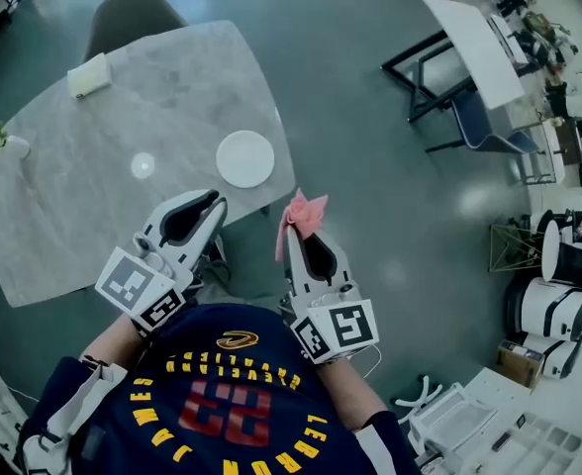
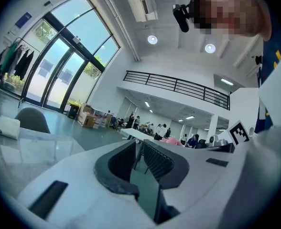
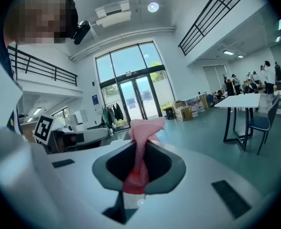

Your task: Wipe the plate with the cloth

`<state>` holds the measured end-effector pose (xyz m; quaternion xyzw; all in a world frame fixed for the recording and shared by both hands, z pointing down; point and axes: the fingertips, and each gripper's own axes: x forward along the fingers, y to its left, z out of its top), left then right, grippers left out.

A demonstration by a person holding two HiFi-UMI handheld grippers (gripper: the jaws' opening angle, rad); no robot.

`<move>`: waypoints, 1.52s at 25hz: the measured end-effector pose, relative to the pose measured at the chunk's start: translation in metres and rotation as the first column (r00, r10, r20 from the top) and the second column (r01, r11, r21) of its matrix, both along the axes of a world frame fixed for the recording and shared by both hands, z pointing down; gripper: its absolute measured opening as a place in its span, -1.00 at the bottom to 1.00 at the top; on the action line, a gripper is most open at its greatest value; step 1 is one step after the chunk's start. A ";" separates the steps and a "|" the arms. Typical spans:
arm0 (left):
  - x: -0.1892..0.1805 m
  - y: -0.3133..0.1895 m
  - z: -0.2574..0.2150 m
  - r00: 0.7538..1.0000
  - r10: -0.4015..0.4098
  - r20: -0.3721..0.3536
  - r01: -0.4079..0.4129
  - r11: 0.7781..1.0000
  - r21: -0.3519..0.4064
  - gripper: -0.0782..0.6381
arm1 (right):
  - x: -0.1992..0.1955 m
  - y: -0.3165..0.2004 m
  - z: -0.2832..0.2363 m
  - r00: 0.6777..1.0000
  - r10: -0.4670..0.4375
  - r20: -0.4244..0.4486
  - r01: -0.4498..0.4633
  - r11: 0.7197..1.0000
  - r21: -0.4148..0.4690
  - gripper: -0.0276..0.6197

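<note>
1. Cloth point(image 3: 144, 128), pink and open-woven, is clamped in the right gripper point(image 3: 141, 146). Its jaws are pressed together on the bunched lower part, and a loose tuft stands up past the tips.
2. Judging by how it crumples and flops, the cloth is light, soft and limp. It will fold under any push, so the free tuft, not the jaw tips, should meet the plate. The hold looks deep enough that a pull across the plate should not tug it free.
3. The left gripper point(image 2: 138, 150) holds nothing. Its jaws stand a narrow slit apart, and floor shows through between them.
4. In the head view both grippers are held close to the person's chest and point away. The left gripper is above the table's near edge, and the right is beyond that edge, over the floor.
5. The plate point(image 1: 244, 158) lies flat near the near right corner of the table point(image 1: 93, 196). It is round, white and bare, close to the cloth but not touching it.
6. The plate looks stiff, smooth and breakable, and would likely slide on the polished top under a sideways wipe. The free left gripper could steady it at the rim on the side away from the cloth. Pressure should go downward and stay gentle, because the table edge is near.
7. Wiping is not yet under way.
</note>
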<state>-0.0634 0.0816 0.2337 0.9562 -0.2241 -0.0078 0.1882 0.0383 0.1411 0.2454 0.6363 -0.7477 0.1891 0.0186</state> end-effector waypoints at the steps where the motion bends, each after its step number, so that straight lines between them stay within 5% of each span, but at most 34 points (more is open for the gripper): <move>1: -0.002 -0.014 0.006 1.000 -0.005 0.001 0.005 1.000 -0.015 -0.63 | -0.001 -0.010 0.003 1.000 0.001 0.001 -0.001 1.000 -0.013 -0.79; 9: -0.008 -0.111 0.082 0.989 -0.129 0.070 0.139 0.977 -0.163 -0.63 | 0.025 -0.096 0.042 1.000 -0.024 0.008 0.025 0.993 -0.113 -0.79; 16: 0.000 -0.122 0.170 0.955 -0.188 0.231 0.249 0.930 -0.272 -0.63 | 0.030 -0.156 0.126 0.977 -0.213 0.015 0.210 0.951 -0.226 -0.79; 19: -0.005 -0.121 0.215 0.942 -0.203 0.268 0.299 0.869 -0.395 -0.63 | 0.019 -0.179 0.167 0.956 -0.293 0.024 0.288 0.916 -0.280 -0.79; 26: 0.011 -0.105 0.317 0.911 -0.180 0.371 0.389 0.674 -0.628 -0.53 | 0.004 -0.206 0.255 0.900 -0.431 0.060 0.415 0.810 -0.413 -0.79; 29: 0.016 -0.103 0.348 0.891 -0.169 0.421 0.432 0.602 -0.672 -0.50 | -0.005 -0.210 0.274 0.882 -0.464 0.085 0.448 0.770 -0.454 -0.79; 32: 0.012 -0.105 0.367 0.867 -0.159 0.472 0.473 0.561 -0.680 -0.50 | -0.015 -0.216 0.288 0.872 -0.483 0.079 0.460 0.753 -0.471 -0.79; 35: 0.012 -0.103 0.374 0.874 -0.166 0.456 0.470 0.524 -0.710 -0.50 | -0.024 -0.218 0.302 0.866 -0.495 0.079 0.465 0.736 -0.492 -0.79; 38: 0.014 -0.108 0.373 0.877 -0.185 0.443 0.470 0.515 -0.716 -0.50 | -0.034 -0.220 0.316 0.855 -0.513 0.082 0.478 0.716 -0.509 -0.79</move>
